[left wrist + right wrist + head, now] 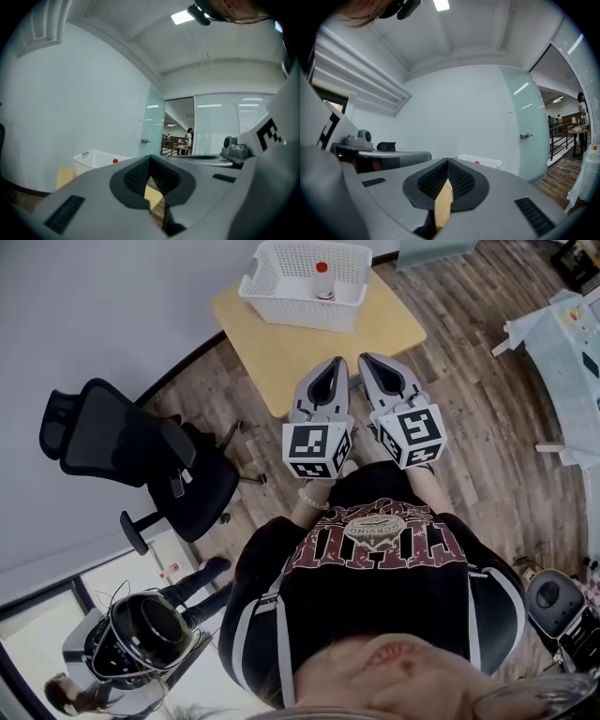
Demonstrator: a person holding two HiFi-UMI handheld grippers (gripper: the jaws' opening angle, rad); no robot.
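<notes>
Both grippers are held side by side in front of the person's chest, above the near edge of a small wooden table. The left gripper is shut, its jaws meeting at the tips with nothing between them. Just beside it, the right gripper is also shut and holds nothing. At the table's far end stands a white plastic basket. Inside it is a small bottle with a red cap, well beyond both grippers.
A black office chair stands on the wooden floor left of the table. A pale table with a cloth is at the right edge. A round black device sits at the lower left. A glass door lies beyond the basket.
</notes>
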